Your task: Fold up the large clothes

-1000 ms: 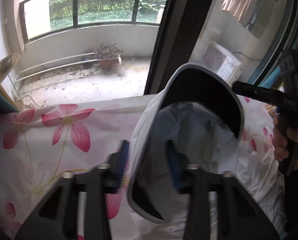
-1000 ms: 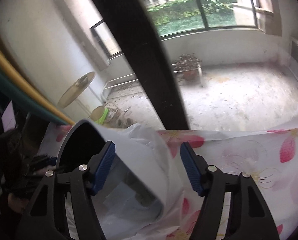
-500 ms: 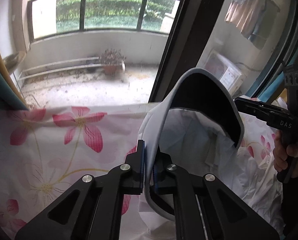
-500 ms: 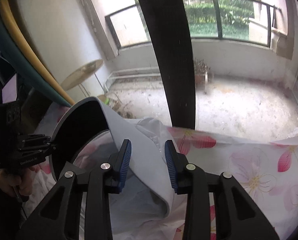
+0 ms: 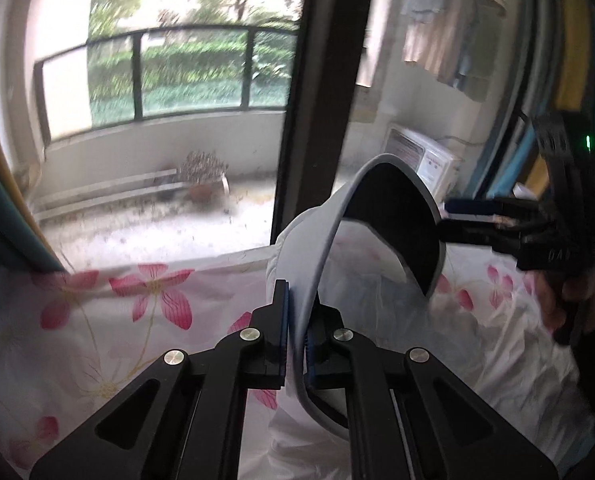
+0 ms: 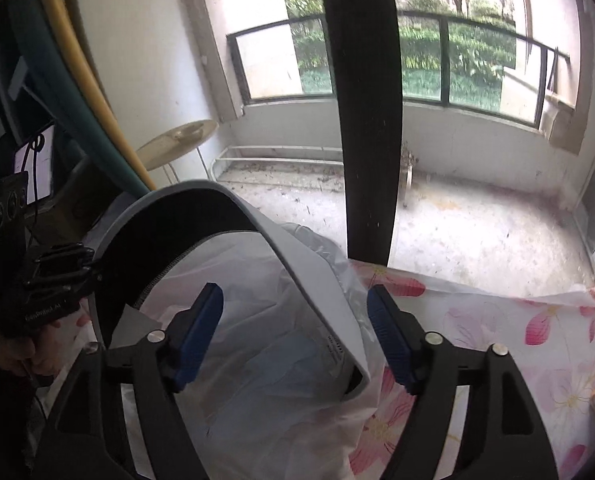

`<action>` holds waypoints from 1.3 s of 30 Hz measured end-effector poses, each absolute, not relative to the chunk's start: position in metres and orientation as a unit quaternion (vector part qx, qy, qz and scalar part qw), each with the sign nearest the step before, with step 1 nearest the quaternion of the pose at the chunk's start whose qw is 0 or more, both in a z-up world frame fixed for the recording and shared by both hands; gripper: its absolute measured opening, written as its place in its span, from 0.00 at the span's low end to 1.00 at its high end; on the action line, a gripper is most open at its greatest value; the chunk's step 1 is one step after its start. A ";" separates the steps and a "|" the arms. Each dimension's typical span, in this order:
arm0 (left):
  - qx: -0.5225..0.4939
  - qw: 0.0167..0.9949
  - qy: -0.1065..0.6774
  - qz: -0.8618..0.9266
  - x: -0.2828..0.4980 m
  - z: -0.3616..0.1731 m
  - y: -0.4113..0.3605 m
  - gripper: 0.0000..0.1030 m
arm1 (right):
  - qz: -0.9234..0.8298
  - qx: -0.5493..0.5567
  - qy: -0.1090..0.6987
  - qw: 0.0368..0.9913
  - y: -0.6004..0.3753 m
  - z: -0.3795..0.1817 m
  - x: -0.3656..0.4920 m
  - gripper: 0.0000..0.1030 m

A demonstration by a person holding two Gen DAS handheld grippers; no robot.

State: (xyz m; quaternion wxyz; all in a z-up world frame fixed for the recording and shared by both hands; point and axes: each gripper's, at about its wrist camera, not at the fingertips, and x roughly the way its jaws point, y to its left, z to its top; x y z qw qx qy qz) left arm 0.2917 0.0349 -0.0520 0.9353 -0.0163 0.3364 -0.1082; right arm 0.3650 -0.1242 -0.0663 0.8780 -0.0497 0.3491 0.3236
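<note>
A thin white jacket (image 5: 381, 304) (image 6: 265, 368) lies bunched on a flowered cloth (image 5: 117, 320) (image 6: 497, 332). Its stiff hood brim (image 5: 393, 220) (image 6: 177, 232), grey-edged and black underneath, arches upward. My left gripper (image 5: 297, 320) is shut on the brim's grey edge, and it shows at the left of the right wrist view (image 6: 85, 264). My right gripper (image 6: 297, 332) has its jaws opening wide; the brim's other edge runs between the blue pads (image 6: 199, 332) without being pressed. In the left wrist view it (image 5: 447, 218) sits at the brim's right end.
A dark window post (image 5: 321, 100) (image 6: 361, 112) rises just behind the cloth's far edge, with a balcony beyond the glass. A hand (image 5: 569, 300) holds the right gripper. A yellow-and-teal curved bar (image 6: 77, 80) stands at the left.
The left jaws closed on the brim's edge and stayed shut. The right jaws narrowed around the other edge, then spread wide again. Both grippers rose, and the brim lifted with them.
</note>
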 end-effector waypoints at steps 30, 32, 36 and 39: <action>-0.134 0.895 0.380 -0.194 0.148 -0.055 0.033 0.40 | 0.255 -0.200 0.275 0.905 -0.132 -0.097 0.192 0.10; -0.143 0.889 0.385 -0.202 0.134 -0.056 0.037 0.41 | 0.250 -0.194 0.283 0.905 -0.139 -0.105 0.183 0.11; -0.162 0.887 0.386 -0.196 0.123 -0.054 0.049 0.42 | 0.254 -0.188 0.295 0.902 -0.147 -0.116 0.173 0.13; -0.167 0.881 0.395 -0.198 0.139 -0.054 0.043 0.49 | 0.267 -0.167 0.311 0.897 -0.151 -0.126 0.173 0.13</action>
